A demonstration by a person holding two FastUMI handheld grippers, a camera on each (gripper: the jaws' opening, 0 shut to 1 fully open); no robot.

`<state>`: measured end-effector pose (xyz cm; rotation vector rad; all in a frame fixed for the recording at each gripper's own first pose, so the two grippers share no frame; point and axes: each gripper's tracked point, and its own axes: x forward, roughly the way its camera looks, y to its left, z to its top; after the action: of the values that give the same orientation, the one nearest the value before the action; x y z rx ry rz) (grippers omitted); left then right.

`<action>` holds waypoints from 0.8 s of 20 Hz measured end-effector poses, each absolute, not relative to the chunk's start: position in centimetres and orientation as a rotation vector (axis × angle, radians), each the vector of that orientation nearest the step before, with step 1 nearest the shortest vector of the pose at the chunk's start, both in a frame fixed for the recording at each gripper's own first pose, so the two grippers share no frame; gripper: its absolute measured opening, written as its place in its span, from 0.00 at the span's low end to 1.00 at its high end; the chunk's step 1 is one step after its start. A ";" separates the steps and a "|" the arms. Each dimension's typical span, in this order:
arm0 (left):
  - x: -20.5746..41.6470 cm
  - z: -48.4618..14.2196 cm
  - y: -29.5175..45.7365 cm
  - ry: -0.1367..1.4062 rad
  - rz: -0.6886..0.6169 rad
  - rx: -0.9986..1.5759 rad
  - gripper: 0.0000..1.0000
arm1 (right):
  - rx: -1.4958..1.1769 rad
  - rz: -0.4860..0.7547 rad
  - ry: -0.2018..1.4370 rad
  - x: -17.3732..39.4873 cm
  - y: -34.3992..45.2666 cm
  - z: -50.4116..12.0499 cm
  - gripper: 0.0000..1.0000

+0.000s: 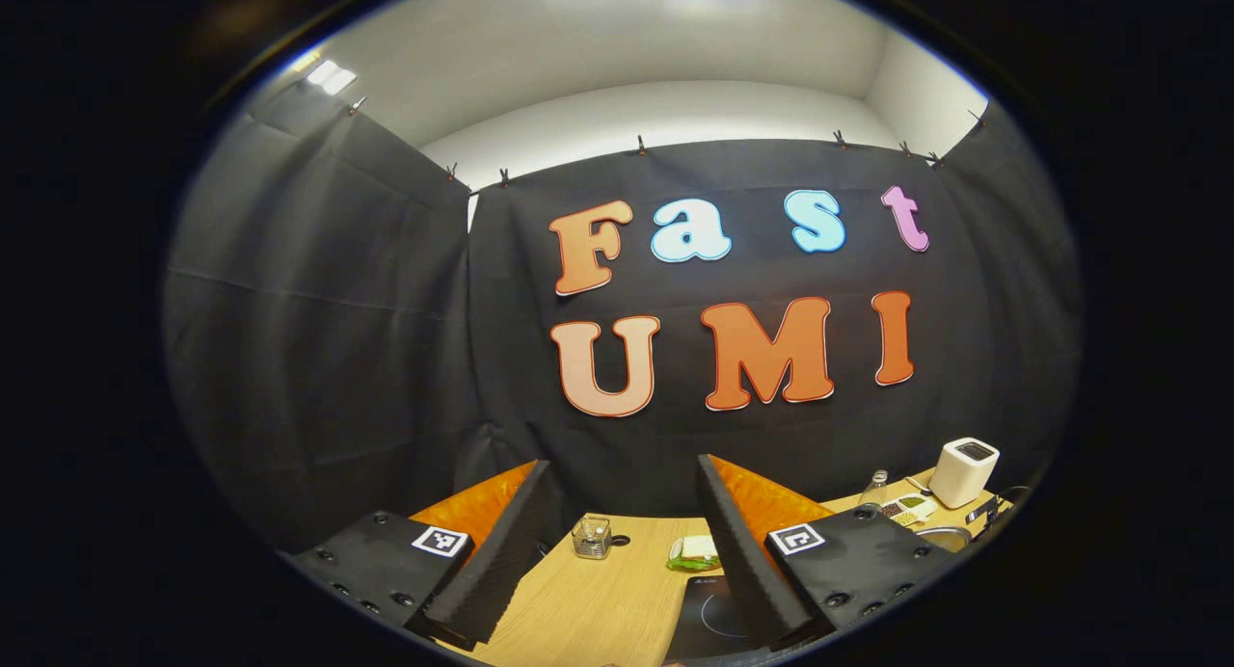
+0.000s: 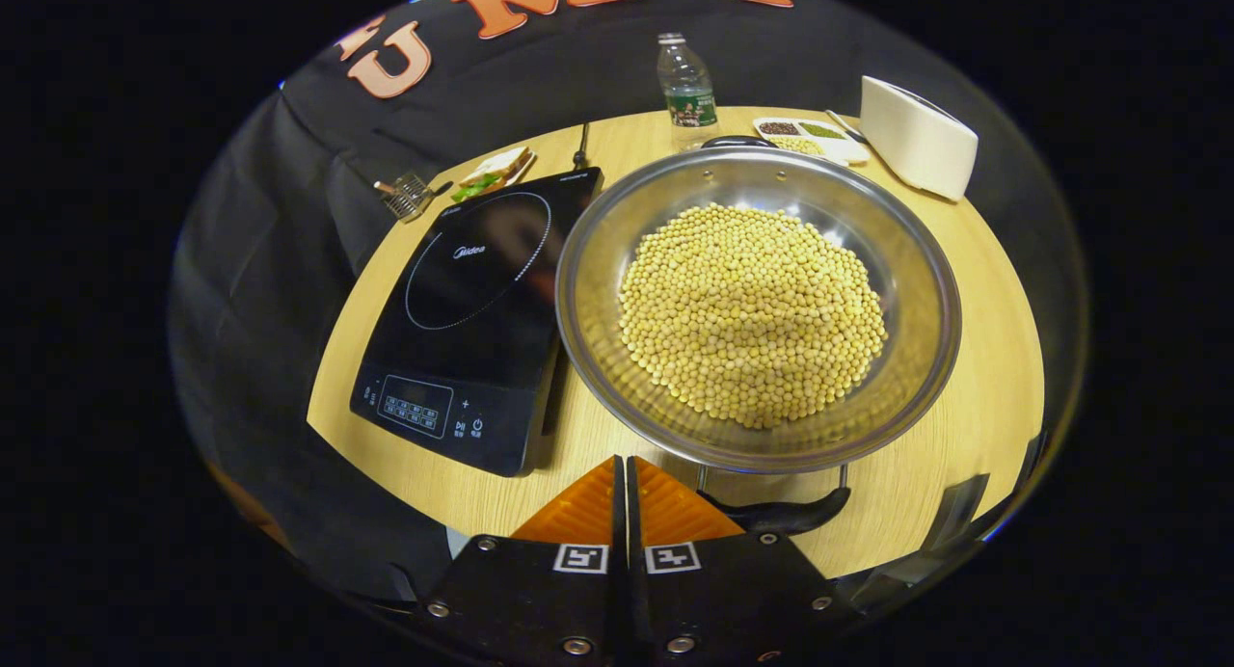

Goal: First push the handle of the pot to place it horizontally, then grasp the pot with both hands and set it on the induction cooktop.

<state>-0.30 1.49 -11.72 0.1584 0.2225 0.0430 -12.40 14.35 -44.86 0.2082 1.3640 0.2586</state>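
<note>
In the right gripper view a wide steel pot heaped with yellow beans stands on the wooden table. Its near black handle lies just right of my right gripper, whose fingers are shut with nothing between them, at the table's near edge. The far handle peeks over the back rim. A black induction cooktop lies directly left of the pot. In the left gripper view my left gripper is open and raised, facing the booth wall; a corner of the cooktop lies below it.
At the back of the table stand a water bottle, a divided dish of grains, a white toaster, a sandwich and a small wire basket. The left gripper view shows the basket, sandwich and toaster.
</note>
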 end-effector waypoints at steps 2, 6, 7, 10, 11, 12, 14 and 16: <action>-0.3 -12.1 1.2 0.231 0.038 0.156 0.99 | 0.235 0.249 1.382 -12.6 14.3 -45.4 0.00; 0.1 -12.8 0.7 0.242 0.026 0.159 0.99 | 0.245 0.253 1.377 -12.5 14.1 -45.6 0.00; 0.2 -12.9 0.5 0.244 0.020 0.154 0.99 | 0.234 0.246 1.369 -12.5 13.7 -45.6 0.00; 0.5 -13.0 0.2 0.244 0.013 0.144 0.98 | 0.219 0.220 1.350 -12.2 12.5 -45.7 0.00; 0.6 -13.3 0.1 0.245 0.010 0.144 0.98 | 0.222 0.214 1.351 -12.1 12.1 -45.7 0.00; 0.5 -13.3 -0.2 0.245 0.006 0.144 0.98 | 0.224 0.207 1.348 -12.0 11.6 -45.7 0.00; 0.6 -13.6 -0.8 0.248 -0.004 0.142 0.98 | 0.217 0.190 1.344 -12.0 10.7 -45.8 0.00; 0.8 -13.9 -1.1 0.254 -0.011 0.139 0.98 | 0.216 0.174 1.343 -11.9 9.8 -45.9 0.00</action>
<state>0.82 -1.12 -13.94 0.1392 0.2541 -0.0114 -11.94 9.84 -45.91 0.2157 1.3429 0.1742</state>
